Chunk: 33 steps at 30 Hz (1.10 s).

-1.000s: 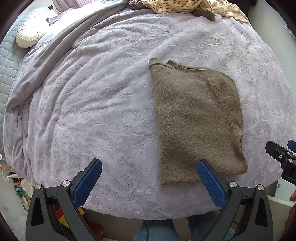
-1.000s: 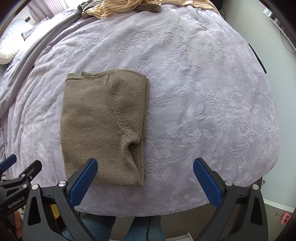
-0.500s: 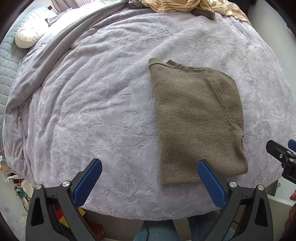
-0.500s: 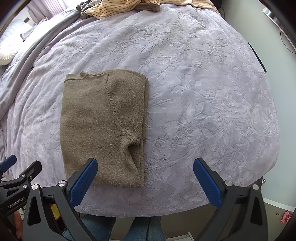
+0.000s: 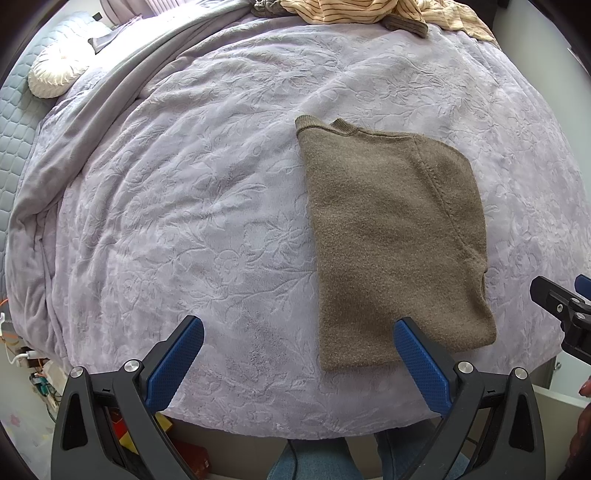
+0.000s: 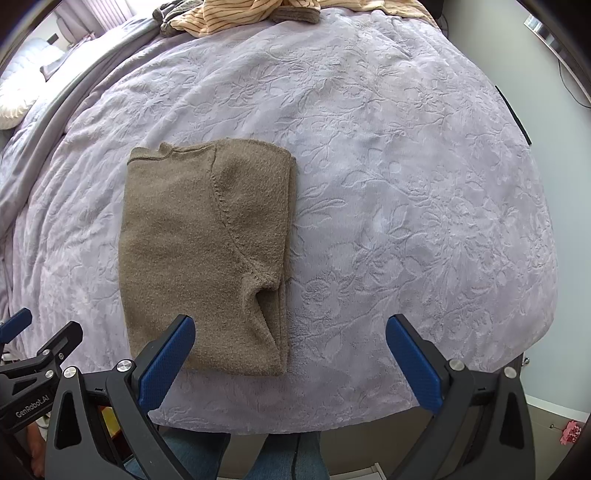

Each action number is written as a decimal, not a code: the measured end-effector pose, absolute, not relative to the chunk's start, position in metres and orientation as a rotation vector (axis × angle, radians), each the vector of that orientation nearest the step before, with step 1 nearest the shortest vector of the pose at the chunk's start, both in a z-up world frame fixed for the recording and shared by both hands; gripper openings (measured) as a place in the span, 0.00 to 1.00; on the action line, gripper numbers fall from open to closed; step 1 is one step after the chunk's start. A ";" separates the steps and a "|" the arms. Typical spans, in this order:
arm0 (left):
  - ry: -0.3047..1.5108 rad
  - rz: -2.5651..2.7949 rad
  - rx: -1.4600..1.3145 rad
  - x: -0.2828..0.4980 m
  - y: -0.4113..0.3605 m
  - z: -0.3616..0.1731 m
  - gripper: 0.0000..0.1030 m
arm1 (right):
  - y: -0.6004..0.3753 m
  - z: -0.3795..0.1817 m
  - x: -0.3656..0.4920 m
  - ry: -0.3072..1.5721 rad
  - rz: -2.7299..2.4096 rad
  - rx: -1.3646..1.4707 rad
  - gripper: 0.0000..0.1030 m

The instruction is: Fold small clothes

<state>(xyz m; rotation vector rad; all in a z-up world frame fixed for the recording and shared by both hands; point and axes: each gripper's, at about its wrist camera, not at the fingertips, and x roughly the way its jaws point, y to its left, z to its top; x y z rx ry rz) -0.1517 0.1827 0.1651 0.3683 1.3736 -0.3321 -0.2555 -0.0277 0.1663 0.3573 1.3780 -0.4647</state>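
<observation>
One brown knit sweater (image 5: 391, 236), folded lengthwise into a narrow rectangle, lies flat on the lilac bedspread (image 5: 184, 206) near the bed's front edge, collar pointing away.

Step in hand, as judged: sleeves and sides are in; the crosswise fold is not yet done. The next move calls for both grippers to pinch the near hem at its two corners and carry it up to the collar.

Left gripper (image 5: 299, 360): one, spread wide, holding nothing, right finger just over the sweater's near hem.
Right gripper (image 6: 291, 356): one, spread wide, holding nothing, left finger over the same hem.

Unfolded clothes (image 6: 240, 14): one heap at the far edge, striped cream piece topmost; exact count cannot be told.
Round white cushion (image 5: 55, 75): one, far left.
</observation>
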 end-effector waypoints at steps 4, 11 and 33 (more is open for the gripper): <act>1.371 -0.332 0.368 -0.151 0.183 0.165 1.00 | -0.028 0.166 -0.256 1.377 -0.466 0.357 1.00; 1.372 -0.337 0.371 -0.150 0.184 0.165 1.00 | -0.027 0.167 -0.255 1.375 -0.469 0.354 1.00; 1.382 -0.332 0.373 -0.146 0.191 0.161 1.00 | -0.018 0.166 -0.252 1.379 -0.469 0.355 1.00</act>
